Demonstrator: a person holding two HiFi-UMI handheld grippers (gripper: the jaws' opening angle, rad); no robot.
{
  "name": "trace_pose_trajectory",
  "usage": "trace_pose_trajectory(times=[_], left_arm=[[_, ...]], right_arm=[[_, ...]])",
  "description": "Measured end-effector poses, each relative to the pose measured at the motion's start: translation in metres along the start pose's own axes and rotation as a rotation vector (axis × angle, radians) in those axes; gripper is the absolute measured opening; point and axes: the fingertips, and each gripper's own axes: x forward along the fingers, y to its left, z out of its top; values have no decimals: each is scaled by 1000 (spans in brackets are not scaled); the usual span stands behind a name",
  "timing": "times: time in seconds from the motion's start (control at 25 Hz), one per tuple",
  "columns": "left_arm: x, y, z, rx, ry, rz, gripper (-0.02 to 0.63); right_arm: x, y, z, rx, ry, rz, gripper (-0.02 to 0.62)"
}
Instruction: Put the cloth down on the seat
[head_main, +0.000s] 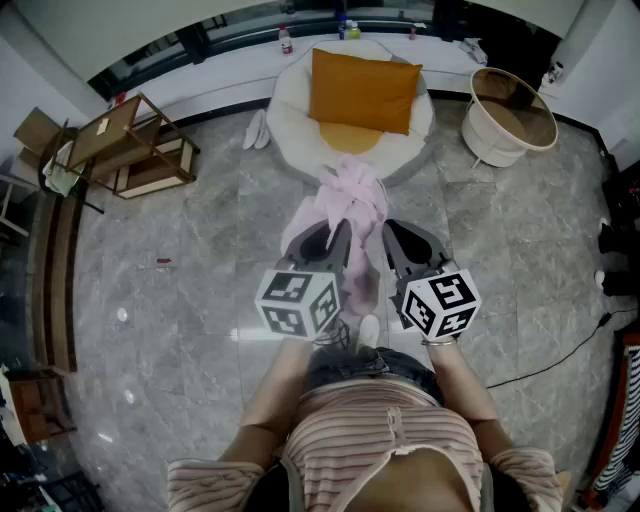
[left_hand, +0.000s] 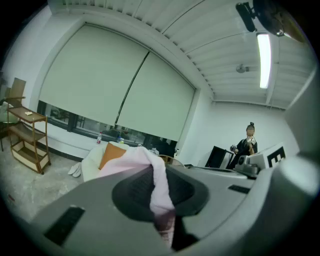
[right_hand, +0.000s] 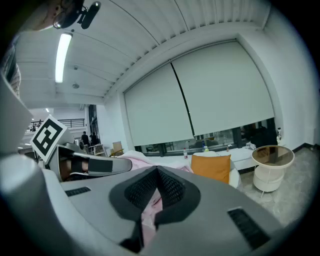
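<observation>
In front of the round white seat (head_main: 290, 120), the left gripper (head_main: 338, 238) and right gripper (head_main: 393, 236) are each pinching the pink cloth (head_main: 352, 200), which is hanging limp between them: light, soft, probably slump-prone, so bunched-edge holds are suiting it.

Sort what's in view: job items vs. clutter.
Job: pink cloth, clamped in left gripper and right gripper; white seat.
Lying about: orange cushion on the seat, round side table, wooden shelf, slippers, bottle.
</observation>
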Motion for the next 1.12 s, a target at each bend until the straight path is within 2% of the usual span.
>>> trace_pose_trajectory(times=[0.36, 0.72, 1.12], left_arm=[[7, -5, -4, -2, 9, 17, 52], [21, -11, -3, -22, 7, 45, 52], [35, -12, 12, -4, 2, 93, 52]], right_arm=[[-5, -15, -3, 14, 8, 5, 8], [-15, -38, -3, 47, 4, 61, 8], [-20, -79, -2, 105, 16, 35, 8]])
